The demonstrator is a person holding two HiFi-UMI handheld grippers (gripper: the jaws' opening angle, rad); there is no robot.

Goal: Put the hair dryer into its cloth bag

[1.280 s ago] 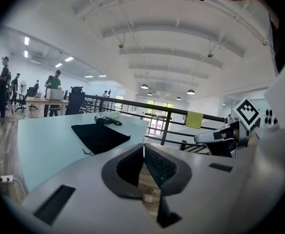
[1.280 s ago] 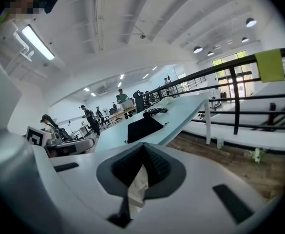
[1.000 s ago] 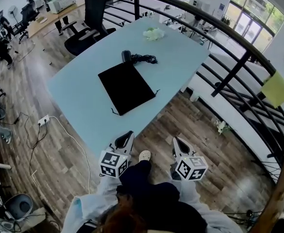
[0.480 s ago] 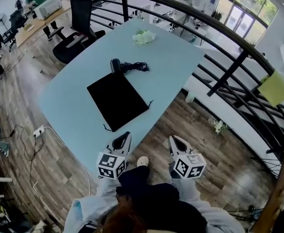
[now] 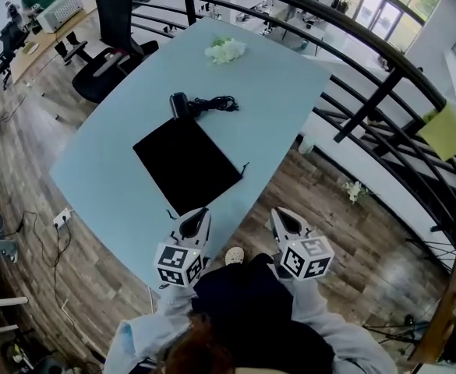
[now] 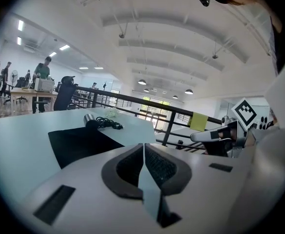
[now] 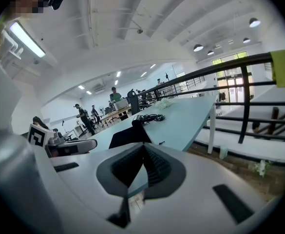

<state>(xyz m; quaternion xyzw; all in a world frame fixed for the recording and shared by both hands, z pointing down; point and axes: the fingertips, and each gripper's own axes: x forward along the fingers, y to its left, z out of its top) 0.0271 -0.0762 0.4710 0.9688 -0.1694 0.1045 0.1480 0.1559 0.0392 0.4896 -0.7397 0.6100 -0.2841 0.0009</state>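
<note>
Left claw (image 5: 199,218) hovering near the cloth bag's (image 5: 187,164) near corner, tips pressed together, empty; bag lying flat on tabletop (image 5: 282,84); hair dryer (image 5: 179,104) lying at bag's far edge; right claw (image 5: 279,216) hanging right of bag, pressed together, empty.

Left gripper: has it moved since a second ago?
Yes. The left gripper has come forward toward the table; its tip now sits by the near corner of the cloth bag.
</note>
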